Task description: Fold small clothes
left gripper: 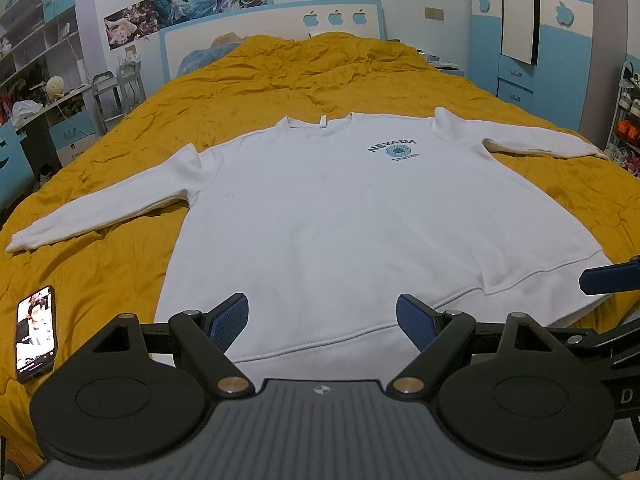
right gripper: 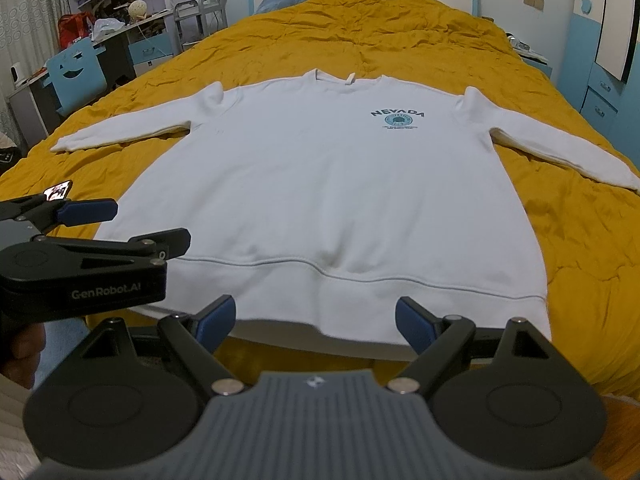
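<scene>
A white long-sleeved sweatshirt [left gripper: 328,208] with a blue NEVADA print lies flat, front up, on a mustard-yellow bed cover [left gripper: 280,76], both sleeves spread out sideways. It also shows in the right wrist view [right gripper: 320,184]. My left gripper [left gripper: 322,320] is open and empty, just above the hem near its left part. My right gripper [right gripper: 316,322] is open and empty, at the hem's near edge. The left gripper shows side-on in the right wrist view [right gripper: 120,224], at the hem's left corner.
A phone [left gripper: 35,334] with a lit screen lies on the cover left of the sweatshirt. A desk with shelves and a blue chair [right gripper: 78,76] stand left of the bed. Blue wardrobes [left gripper: 532,40] stand at the right, a headboard [left gripper: 272,28] at the far end.
</scene>
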### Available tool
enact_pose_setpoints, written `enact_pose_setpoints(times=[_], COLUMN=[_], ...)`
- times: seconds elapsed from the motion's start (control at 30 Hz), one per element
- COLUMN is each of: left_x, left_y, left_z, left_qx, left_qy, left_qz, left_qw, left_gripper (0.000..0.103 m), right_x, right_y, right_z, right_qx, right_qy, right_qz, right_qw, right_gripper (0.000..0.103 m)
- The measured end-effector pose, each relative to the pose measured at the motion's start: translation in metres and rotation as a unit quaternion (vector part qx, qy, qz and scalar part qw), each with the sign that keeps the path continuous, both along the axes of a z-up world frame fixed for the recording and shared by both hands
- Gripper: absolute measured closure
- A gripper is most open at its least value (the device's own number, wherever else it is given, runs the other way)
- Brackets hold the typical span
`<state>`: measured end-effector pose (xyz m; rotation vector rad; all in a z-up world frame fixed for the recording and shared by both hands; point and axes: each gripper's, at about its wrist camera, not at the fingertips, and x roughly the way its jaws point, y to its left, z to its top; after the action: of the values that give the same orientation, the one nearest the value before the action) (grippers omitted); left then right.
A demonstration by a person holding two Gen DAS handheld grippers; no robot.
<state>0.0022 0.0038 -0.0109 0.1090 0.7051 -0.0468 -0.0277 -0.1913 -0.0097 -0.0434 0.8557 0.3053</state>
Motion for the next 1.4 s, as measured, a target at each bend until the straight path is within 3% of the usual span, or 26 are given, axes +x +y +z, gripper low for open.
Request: enact_pose_setpoints(times=[1.0, 1.2, 1.4], left_x=[0.002, 0.022, 0.054], left_y=[0.001, 0.011, 0.048], left_z=[-0.002, 0.006, 0.018], left_qx=[0.000, -0.010, -0.024], left_qy=[0.009, 0.012, -0.004], left_qz=[0.003, 0.004, 0.048], left_qw=[1.0000, 0.9999, 0.9986], left_gripper=[0.005, 0.005, 0.005], right_x=[0.008, 0.021, 0.060], right_y=[0.005, -0.001, -0.009], right_z=[-0.001, 0.004, 0.013], right_qx=[-0.009, -0.006, -0.002], right_qy=[0.003, -0.006, -0.035], right_qz=[0.000, -0.009, -0.024], right_qw=[1.000, 1.000, 0.999], right_gripper=[0.020, 0.020, 0.020])
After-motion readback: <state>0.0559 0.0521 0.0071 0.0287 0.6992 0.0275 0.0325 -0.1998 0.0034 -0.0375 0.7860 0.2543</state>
